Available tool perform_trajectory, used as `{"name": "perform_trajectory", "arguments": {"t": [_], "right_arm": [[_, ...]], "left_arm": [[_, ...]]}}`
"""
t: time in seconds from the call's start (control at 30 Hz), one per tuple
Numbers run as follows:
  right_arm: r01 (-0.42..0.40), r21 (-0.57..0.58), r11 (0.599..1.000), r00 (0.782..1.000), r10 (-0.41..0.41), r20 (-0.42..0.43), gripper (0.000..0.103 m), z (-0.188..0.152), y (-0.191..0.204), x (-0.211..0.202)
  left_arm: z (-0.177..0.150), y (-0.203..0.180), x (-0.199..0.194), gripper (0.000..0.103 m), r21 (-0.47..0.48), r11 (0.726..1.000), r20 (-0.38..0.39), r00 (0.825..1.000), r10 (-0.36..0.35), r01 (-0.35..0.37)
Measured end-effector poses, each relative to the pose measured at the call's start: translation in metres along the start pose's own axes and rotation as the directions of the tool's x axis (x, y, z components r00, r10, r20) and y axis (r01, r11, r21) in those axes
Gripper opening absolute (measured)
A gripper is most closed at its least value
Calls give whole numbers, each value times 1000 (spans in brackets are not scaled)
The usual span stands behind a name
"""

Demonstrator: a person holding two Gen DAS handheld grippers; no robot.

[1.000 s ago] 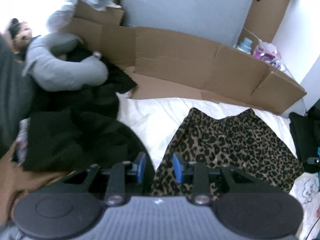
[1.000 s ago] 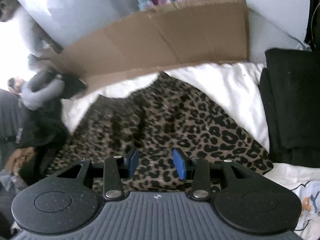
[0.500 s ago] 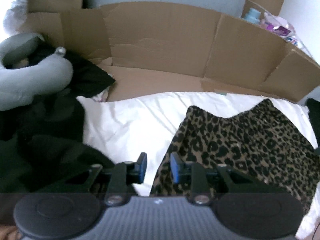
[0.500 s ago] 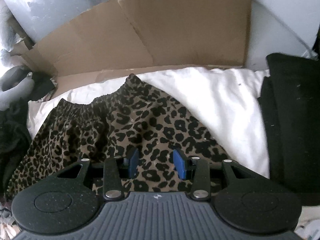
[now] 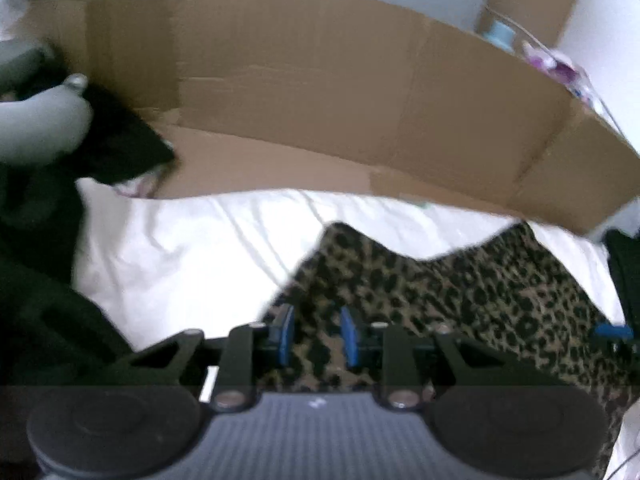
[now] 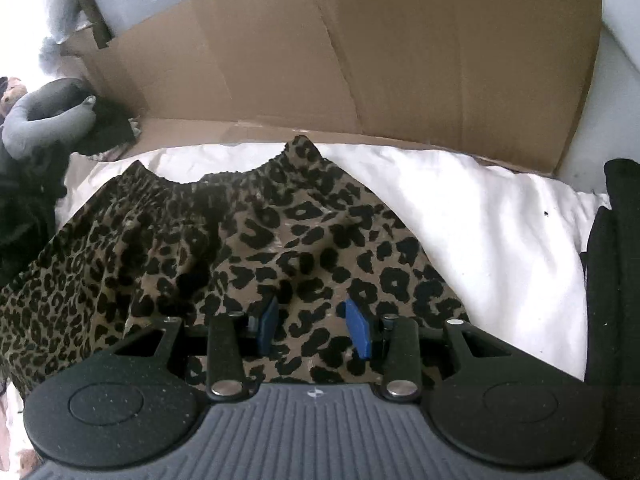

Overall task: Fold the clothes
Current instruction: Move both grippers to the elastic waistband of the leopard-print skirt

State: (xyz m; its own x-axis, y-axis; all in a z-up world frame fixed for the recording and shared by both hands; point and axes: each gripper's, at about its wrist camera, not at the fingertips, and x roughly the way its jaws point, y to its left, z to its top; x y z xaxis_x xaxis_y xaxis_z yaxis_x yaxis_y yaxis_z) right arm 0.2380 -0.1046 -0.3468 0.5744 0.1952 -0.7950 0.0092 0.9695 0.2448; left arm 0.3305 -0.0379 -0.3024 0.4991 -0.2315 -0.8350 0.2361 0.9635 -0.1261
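From the left wrist view, the left gripper (image 5: 314, 338) hangs over the near left part of the leopard-print skirt (image 5: 460, 300), its blue pads apart with patterned cloth showing in the gap; nothing looks pinched, so it is released. The skirt lies flat on the white bed sheet (image 5: 192, 256). Its left edge runs diagonally up from the gripper, and bare sheet spreads out to the left of it. A black pile of clothes (image 5: 48, 280) closes off that side, with a grey neck pillow (image 5: 36, 128) above it. A cardboard sheet (image 5: 320, 92) stands along the far edge of the bed.

From the right wrist view, the right gripper (image 6: 312, 328) is over the skirt's (image 6: 240, 248) near right part, jaws apart and gripping nothing. The skirt's gathered waistband reaches the cardboard (image 6: 400, 60). To the right lies a wide strip of bare sheet (image 6: 500, 248), bounded by a black stack of fabric (image 6: 616, 280).
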Motion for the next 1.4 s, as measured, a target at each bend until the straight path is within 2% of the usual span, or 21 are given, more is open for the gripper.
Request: {"name": "perform_trajectory", "arguments": {"t": [0.17,0.27,0.43,0.47,0.5,0.53,0.57,0.6,0.63,0.77,0.9,0.97,1.0,1.1,1.2,1.23,1.4], "right_arm": [[31,11,999,999,-31,-22,45,0,-9,14],[69,34,997,997,-68,-35,45,-4,-19,20],[141,59,988,988,-137,-72,42,-9,-42,23],[146,68,987,987,-141,-78,39,-10,-47,24],[151,77,986,986,-144,-84,36,-10,-51,24],[155,86,984,985,-148,-91,30,-10,-55,25],[160,95,982,984,-151,-97,25,-10,-59,25],[171,99,980,982,-161,-103,18,-10,-62,26],[184,102,978,979,-173,-107,15,-8,-62,28],[202,113,973,976,-191,-100,18,3,-53,24],[102,90,991,994,-98,-46,20,17,-34,14],[63,66,996,998,-61,-34,24,24,-22,17],[52,51,997,998,-51,-31,28,28,-16,20],[41,30,999,999,-40,-29,29,36,0,33],[26,20,999,999,-25,-33,30,42,11,46],[22,2,1000,999,-22,-39,33,44,15,52],[44,-43,998,995,-48,-86,36,46,22,85]], "left_arm": [[-9,-8,25,27,7,998,-36,997,-64,64],[-13,-7,43,27,7,998,-56,997,-57,57],[-20,14,65,27,-24,999,-87,996,30,-32],[-21,19,67,25,-35,998,-90,995,41,-44],[-22,24,69,18,-39,997,-91,994,65,-69],[-22,27,69,7,-30,993,-94,989,111,-114],[-22,31,70,3,-19,988,-97,983,154,-156],[-23,34,71,3,-15,984,-100,980,174,-176],[-24,36,70,3,-27,985,-102,981,166,-169],[-22,25,59,3,23,979,-98,974,202,-201],[-20,17,43,6,-26,987,-84,984,158,-161],[-17,11,39,7,-27,991,-67,989,132,-134],[-15,7,37,8,-28,994,-57,993,102,-104],[-10,-6,34,15,-14,1000,-34,999,14,-14],[-9,-18,41,20,3,999,-37,998,-48,48],[-10,-22,44,20,8,998,-41,997,-62,63],[-18,-28,68,20,24,999,-84,996,-23,25]]}}
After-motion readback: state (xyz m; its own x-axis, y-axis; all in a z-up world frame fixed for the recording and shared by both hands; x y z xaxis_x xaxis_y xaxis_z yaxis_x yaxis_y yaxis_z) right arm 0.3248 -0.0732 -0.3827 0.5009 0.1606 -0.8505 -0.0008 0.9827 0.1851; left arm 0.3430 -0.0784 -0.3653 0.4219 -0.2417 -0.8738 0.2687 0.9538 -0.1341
